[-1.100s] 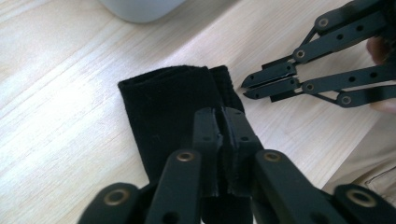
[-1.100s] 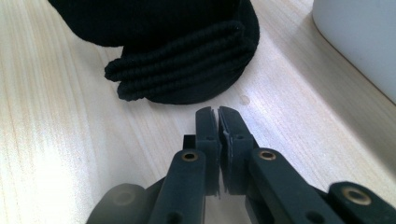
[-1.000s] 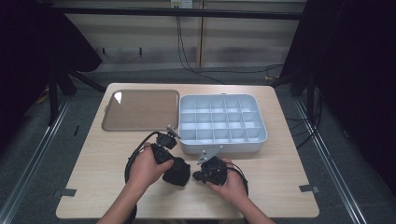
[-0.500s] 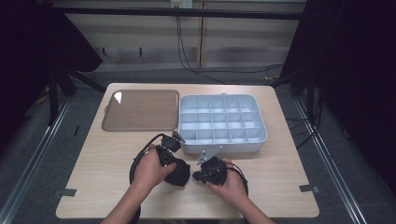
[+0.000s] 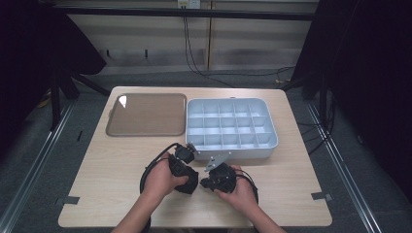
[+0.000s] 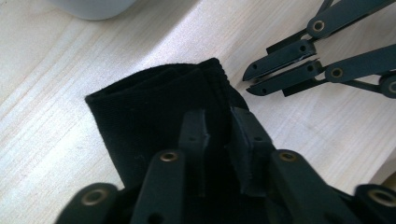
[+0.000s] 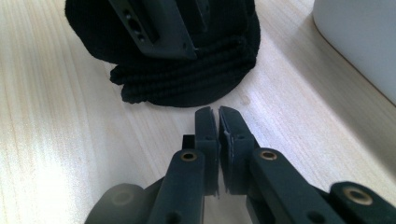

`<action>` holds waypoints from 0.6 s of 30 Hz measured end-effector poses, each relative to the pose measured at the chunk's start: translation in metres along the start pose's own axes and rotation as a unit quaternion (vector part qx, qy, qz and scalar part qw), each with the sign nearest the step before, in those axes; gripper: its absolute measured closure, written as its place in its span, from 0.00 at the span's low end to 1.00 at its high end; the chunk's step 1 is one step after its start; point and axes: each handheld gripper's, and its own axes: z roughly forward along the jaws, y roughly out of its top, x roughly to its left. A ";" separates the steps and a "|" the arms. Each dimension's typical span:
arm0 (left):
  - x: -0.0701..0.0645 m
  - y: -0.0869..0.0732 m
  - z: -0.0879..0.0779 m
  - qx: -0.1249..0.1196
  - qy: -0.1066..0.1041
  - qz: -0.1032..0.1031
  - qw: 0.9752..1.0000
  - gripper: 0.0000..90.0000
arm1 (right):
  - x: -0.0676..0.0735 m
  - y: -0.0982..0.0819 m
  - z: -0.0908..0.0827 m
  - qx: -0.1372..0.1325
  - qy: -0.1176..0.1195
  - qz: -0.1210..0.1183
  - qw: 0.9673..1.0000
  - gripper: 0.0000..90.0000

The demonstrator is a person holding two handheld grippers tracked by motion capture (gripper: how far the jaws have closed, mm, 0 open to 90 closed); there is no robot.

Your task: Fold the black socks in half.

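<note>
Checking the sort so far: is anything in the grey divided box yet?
No, every compartment of the grey divided box in the high view shows bare floor.

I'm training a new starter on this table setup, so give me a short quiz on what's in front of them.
1. Which gripper has the black cloth between its jaws?
2. True or false: the compartments of the grey box hold small parts.
3. What lies on the table just left of the box? A. a brown tray B. a bowl C. a stack of cups

Key
1. The left gripper. Its jaws have just been opening a little, with the cloth between them. The right gripper is shut on nothing beside the cloth.
2. False: every compartment looks empty.
3. A.
</note>
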 end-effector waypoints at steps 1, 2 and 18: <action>-0.001 0.000 0.000 0.002 0.004 0.007 1.000 0.80 | 0.000 0.000 0.000 0.000 0.000 0.000 1.000 0.96; -0.001 0.000 0.001 0.002 0.008 0.011 1.000 0.79 | 0.000 0.000 0.000 0.000 0.000 -0.001 1.000 0.96; -0.005 0.001 0.002 0.008 0.027 0.023 0.999 0.63 | 0.000 0.001 0.000 0.000 0.001 -0.003 1.000 0.96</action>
